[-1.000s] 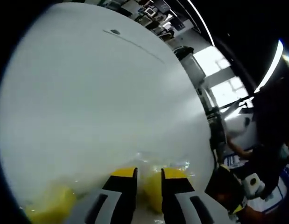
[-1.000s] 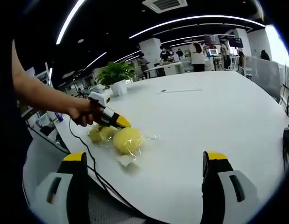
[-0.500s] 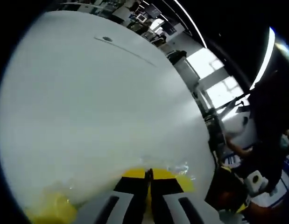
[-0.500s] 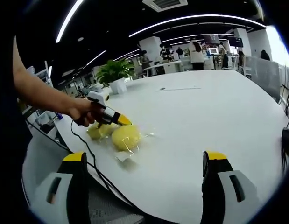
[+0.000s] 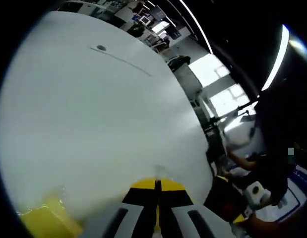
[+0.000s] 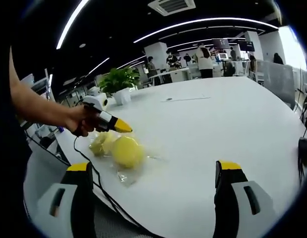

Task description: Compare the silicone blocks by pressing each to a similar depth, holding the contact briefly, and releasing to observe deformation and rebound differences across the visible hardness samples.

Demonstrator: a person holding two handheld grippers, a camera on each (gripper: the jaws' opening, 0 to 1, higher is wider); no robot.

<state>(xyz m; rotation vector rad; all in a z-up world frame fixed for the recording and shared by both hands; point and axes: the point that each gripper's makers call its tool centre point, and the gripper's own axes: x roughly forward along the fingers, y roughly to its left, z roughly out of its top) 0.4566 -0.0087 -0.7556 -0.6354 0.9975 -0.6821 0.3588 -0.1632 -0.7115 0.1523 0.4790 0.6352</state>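
Yellow silicone blocks (image 6: 121,150) lay in clear wrap on the white table (image 6: 217,124), at nine o'clock in the right gripper view. Left gripper (image 6: 124,129), jaws together, hung just above them; right gripper (image 6: 154,171) stood wide apart. They looked soft, best pressed top-centre.

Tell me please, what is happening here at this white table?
A person is testing yellow silicone blocks that lie in clear plastic wrap on the white table. The person's hand holds the left tool just above the blocks, its yellow tips closed together and not touching them. The right tool is open and empty, waiting over the near part of the table, away from the blocks. A potted plant stands further back.
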